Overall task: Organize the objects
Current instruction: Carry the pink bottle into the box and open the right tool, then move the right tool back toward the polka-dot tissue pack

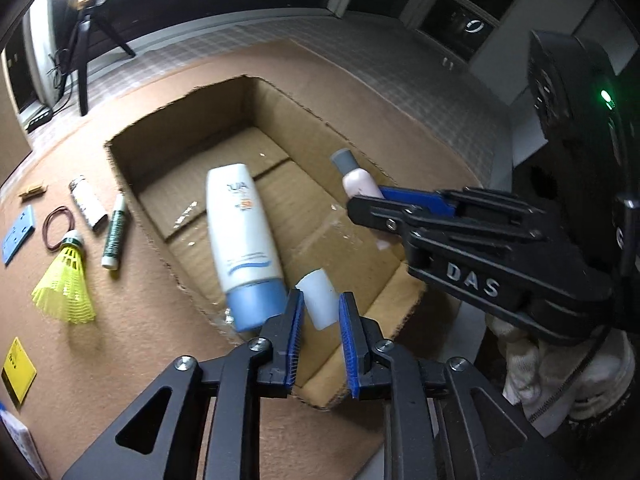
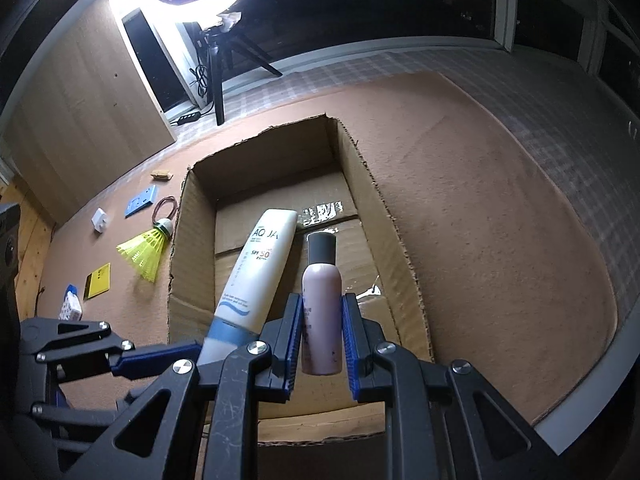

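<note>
An open cardboard box (image 1: pixel 132 136) (image 2: pixel 360 168) sits on a brown mat. A white sunscreen tube with a blue cap (image 1: pixel 240 232) (image 2: pixel 256 272) lies inside it. My right gripper (image 2: pixel 320 336) (image 1: pixel 372 196) is shut on a pink bottle with a grey cap (image 2: pixel 322 308) (image 1: pixel 360 182), held over the box's right side. My left gripper (image 1: pixel 320 320) is open over the box's near edge, and a small white cylinder (image 1: pixel 318 300) shows between its fingers, not clamped. One left finger (image 2: pixel 156 356) shows beside the tube's cap.
Left of the box on the mat lie a yellow shuttlecock (image 1: pixel 66 280) (image 2: pixel 146 250), a green-and-white tube (image 1: pixel 114 232), a white cylinder (image 1: pixel 88 202), a red rubber band (image 1: pixel 60 226), a blue plate (image 1: pixel 18 232) and a yellow card (image 1: pixel 18 370). A ring light on a tripod (image 2: pixel 216 52) stands behind.
</note>
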